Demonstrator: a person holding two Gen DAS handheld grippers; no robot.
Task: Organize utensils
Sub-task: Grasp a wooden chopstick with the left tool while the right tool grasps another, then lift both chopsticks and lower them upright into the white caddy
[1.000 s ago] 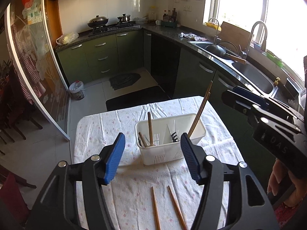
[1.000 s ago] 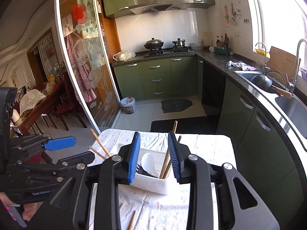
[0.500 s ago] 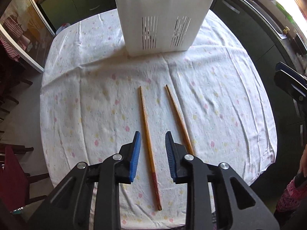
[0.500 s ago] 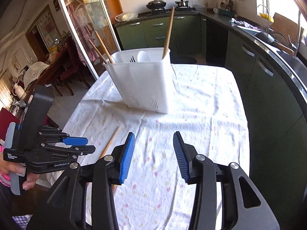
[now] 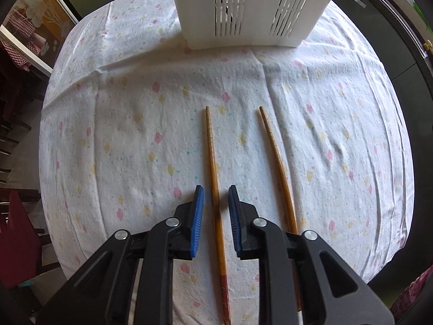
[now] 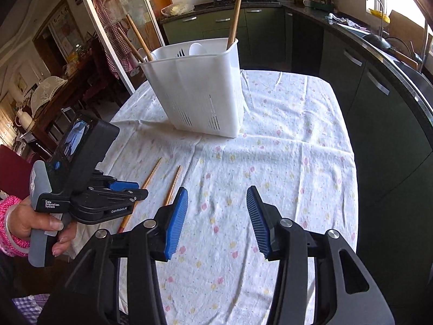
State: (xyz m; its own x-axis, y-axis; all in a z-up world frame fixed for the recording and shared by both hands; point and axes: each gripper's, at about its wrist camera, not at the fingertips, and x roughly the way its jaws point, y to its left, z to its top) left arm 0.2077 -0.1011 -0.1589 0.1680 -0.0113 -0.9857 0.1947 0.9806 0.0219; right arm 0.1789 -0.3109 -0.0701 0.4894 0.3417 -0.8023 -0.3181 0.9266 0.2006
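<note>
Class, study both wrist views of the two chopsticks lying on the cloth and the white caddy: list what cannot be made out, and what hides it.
- Left wrist view: right chopstick near end, behind the left gripper.
- Left wrist view: white caddy top and contents, cut off by the frame.
- Right wrist view: left chopstick near part, behind that gripper.

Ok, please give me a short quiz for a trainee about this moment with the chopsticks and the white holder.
1. True or false: the left gripper is already clamped on a chopstick.
2. How many chopsticks lie on the tablecloth?
3. The right gripper is: A) holding a spoon, B) open over the cloth, holding nothing, C) inside the white utensil holder.

Key
1. False: its jaws straddle the left chopstick, with a gap on both sides.
2. Two: the left one and the right chopstick, lying apart.
3. B.
</note>
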